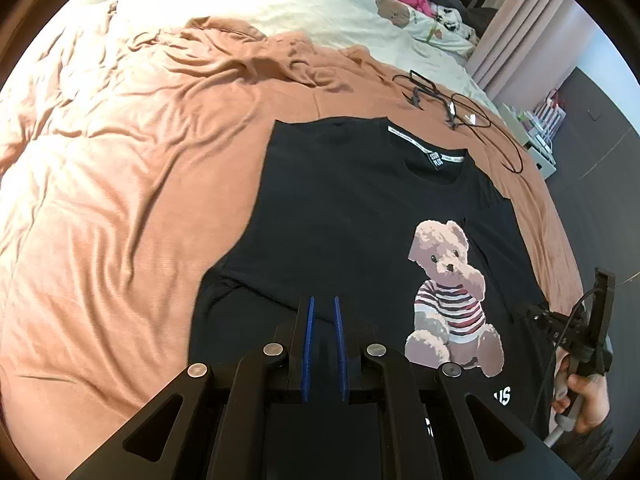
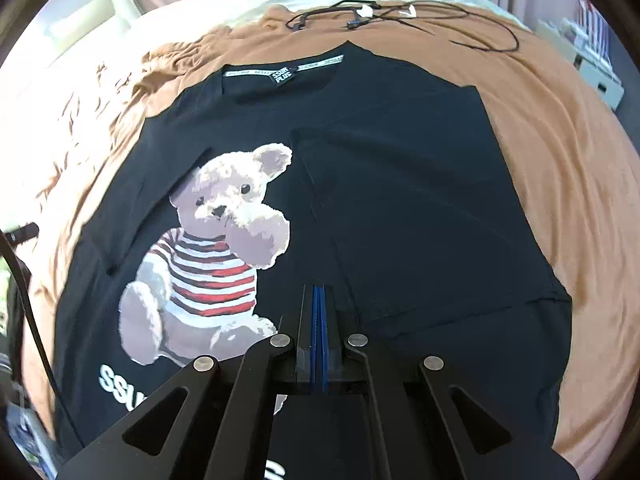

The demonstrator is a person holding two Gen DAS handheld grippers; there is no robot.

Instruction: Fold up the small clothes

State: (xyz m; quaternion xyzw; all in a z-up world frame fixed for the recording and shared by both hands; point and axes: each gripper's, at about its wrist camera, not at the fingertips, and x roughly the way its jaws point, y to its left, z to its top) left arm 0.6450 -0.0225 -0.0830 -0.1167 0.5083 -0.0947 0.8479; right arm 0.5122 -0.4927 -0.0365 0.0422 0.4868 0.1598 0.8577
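1. Where the bedding is widest, a rumpled peach-orange blanket [image 1: 120, 200] covers most of the bed and lies under everything else; beyond the T-shirt, past its collar, a cream duvet [image 1: 248, 4] takes over
2. Spread flat on that blanket, the black T-shirt [image 2: 400, 200] lies face up with its collar at the far end, and both sleeves look folded inward over the body; a fold edge runs down just beside the printed bear
3. On the shirt's front, the teddy bear print [image 2: 212, 248] in a red and white striped top sits left of the fold seen from the right wrist, with white lettering [image 2: 116, 388] below it
4. Just past the shirt's collar, a thin black cable [image 2: 400, 12] with small white tags loops over the blanket, apart from the shirt
5. Over the shirt's near hem, the left gripper [image 1: 324, 304] hovers with its blue-padded fingers slightly apart and nothing between them
6. Above the folded right half of the shirt, the right gripper [image 2: 320, 292] has its blue pads pressed together with no cloth visibly caught
7. At the shirt's right edge in the left wrist view, a hand [image 1: 582, 400] grasps the right gripper's handle
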